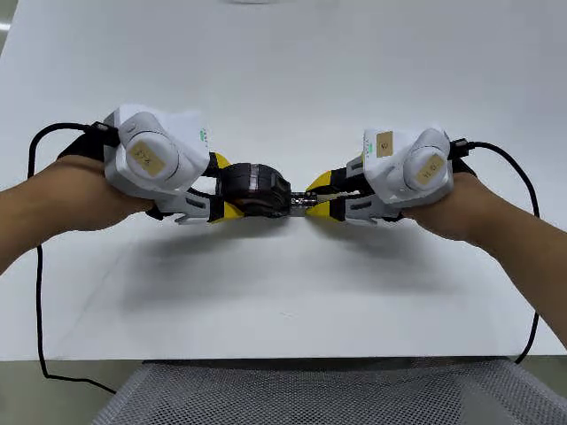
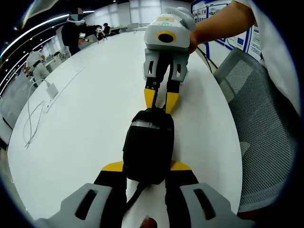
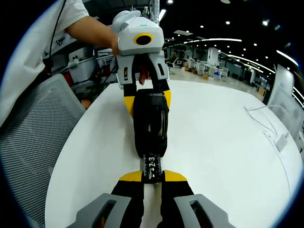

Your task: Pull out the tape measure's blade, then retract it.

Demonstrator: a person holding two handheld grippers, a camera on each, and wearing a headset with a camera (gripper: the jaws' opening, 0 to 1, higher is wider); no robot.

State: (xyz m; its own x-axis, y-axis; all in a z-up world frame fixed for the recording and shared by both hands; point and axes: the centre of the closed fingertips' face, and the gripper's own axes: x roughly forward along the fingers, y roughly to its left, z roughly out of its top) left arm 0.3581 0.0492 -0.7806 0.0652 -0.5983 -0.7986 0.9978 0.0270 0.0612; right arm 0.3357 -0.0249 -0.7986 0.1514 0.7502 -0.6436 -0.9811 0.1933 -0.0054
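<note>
Tape measure [image 1: 257, 189] was held in the air just above the white table [image 1: 283, 80], between two grippers that faced each other nose to nose.

Left gripper [image 2: 147, 166] had its fingers closed on the black case from both sides. This most likely anchored the case so a pull would act on the blade alone.

Right gripper [image 3: 152, 176] had its fingers pinched shut on the end of the blade [image 3: 152, 164], just outside the case mouth. Only a short bit of blade was out, with printed numerals showing on it in the right gripper view. Judged the pull barely begun and retraction not yet due.

Hidden or doubtful:
- The end hook sat between the right fingers and could not be made out. The hold may have been on the hook itself or on the blade just behind it.
- The case was too dark to find a lock slider.
- A black cable [image 1: 37, 266] ran from the left gripper past the near table edge, its end cut off.
</note>
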